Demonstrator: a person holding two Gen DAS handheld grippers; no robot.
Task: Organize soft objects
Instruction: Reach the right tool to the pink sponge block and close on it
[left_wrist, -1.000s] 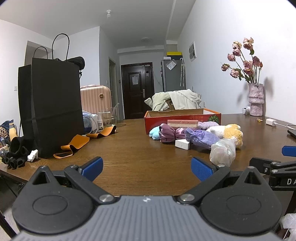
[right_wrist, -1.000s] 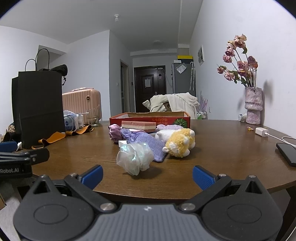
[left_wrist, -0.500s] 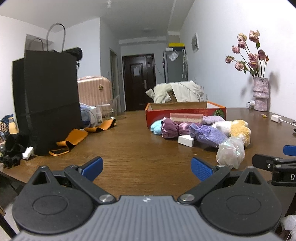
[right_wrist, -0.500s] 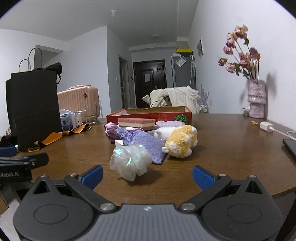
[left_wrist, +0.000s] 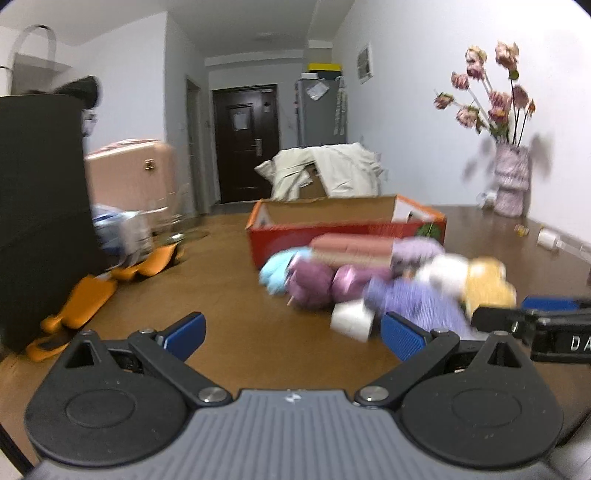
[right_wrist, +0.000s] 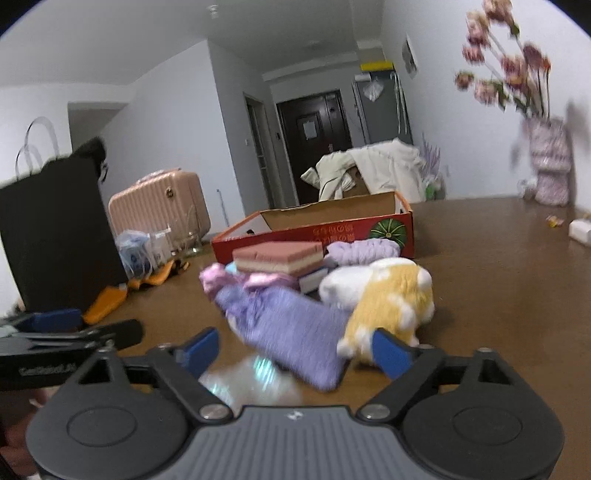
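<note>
Approach step: your right gripper (right_wrist: 295, 349), jaws just narrowing, straddles the pouf (right_wrist: 251, 384) without pinching it, near the pile before the box (right_wrist: 332, 221). Left gripper (left_wrist: 291, 330) hangs released. Next, clench gently, then lift.

Motion-blurred soft pile (left_wrist: 388, 280), vase (right_wrist: 548, 162)
</note>
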